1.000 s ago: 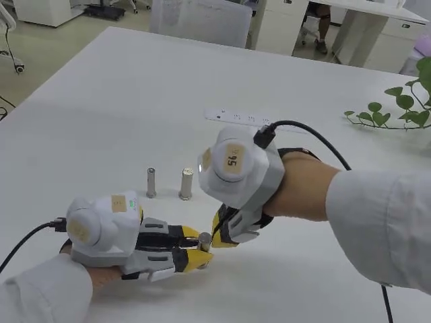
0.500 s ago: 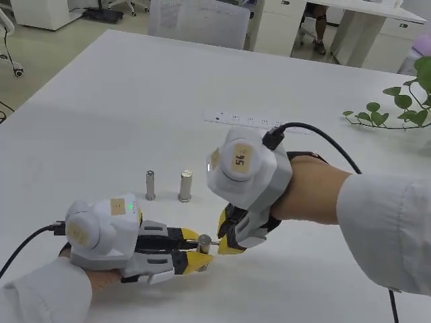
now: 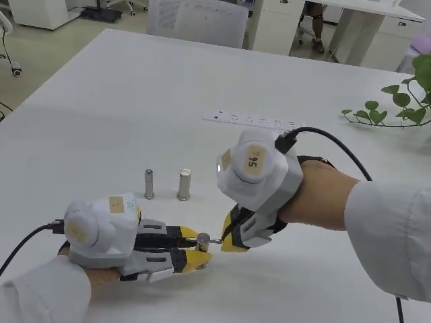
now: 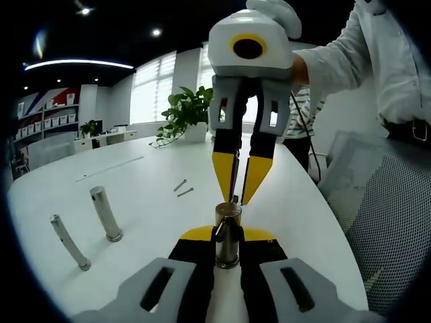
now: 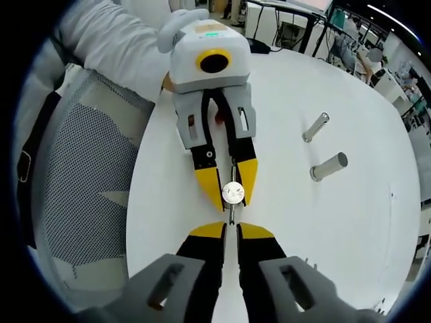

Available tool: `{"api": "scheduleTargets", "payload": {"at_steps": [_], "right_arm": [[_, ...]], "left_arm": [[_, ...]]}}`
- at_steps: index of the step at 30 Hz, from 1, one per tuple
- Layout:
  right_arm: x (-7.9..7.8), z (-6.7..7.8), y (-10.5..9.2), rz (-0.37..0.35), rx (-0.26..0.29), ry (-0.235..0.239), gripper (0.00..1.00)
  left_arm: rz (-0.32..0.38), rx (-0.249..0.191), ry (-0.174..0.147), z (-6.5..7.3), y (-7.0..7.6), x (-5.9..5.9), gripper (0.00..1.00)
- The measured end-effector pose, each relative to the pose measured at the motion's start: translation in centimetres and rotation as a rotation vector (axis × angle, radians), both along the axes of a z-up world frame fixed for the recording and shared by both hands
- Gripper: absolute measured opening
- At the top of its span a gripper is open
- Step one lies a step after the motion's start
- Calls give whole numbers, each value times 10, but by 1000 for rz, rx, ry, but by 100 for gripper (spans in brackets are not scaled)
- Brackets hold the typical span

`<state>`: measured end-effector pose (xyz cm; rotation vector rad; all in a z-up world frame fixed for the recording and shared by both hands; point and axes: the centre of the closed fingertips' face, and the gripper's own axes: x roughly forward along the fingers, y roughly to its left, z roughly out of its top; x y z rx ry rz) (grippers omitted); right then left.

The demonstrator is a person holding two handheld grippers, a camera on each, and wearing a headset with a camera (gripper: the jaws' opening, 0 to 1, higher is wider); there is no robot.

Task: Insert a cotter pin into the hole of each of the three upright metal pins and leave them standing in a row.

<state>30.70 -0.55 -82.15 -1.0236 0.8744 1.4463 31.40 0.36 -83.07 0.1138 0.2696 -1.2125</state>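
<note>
Two of the uprights, a thin metal pin and a thicker metal pin, stand free side by side on the white table, apart from my work. The third metal pin stands upright nearer me, clamped low on its shaft between the jaws of my left gripper, so that it cannot turn or tip when I press against it. My right gripper meets it from the opposite side, its jaws pinched together on a cotter pin held level and aimed at the head of that pin, where the cross hole should be. The tip is at the metal, but I cannot tell whether it has entered. I judge this the first of three insertions. Two spare cotter pins lie loose farther along the table, presumably for the other two. The push ahead wants a straight, gentle feed; a slight tilt could jam or bend the cotter pin.
</note>
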Motion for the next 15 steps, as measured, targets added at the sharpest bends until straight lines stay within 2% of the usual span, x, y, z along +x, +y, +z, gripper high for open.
{"api": "scheduleTargets", "payload": {"at_steps": [15], "right_arm": [[-5, -1, 11, 24, 7, -9, 6]], "left_arm": [[2, 0, 0, 0, 0, -2, 11]]}}
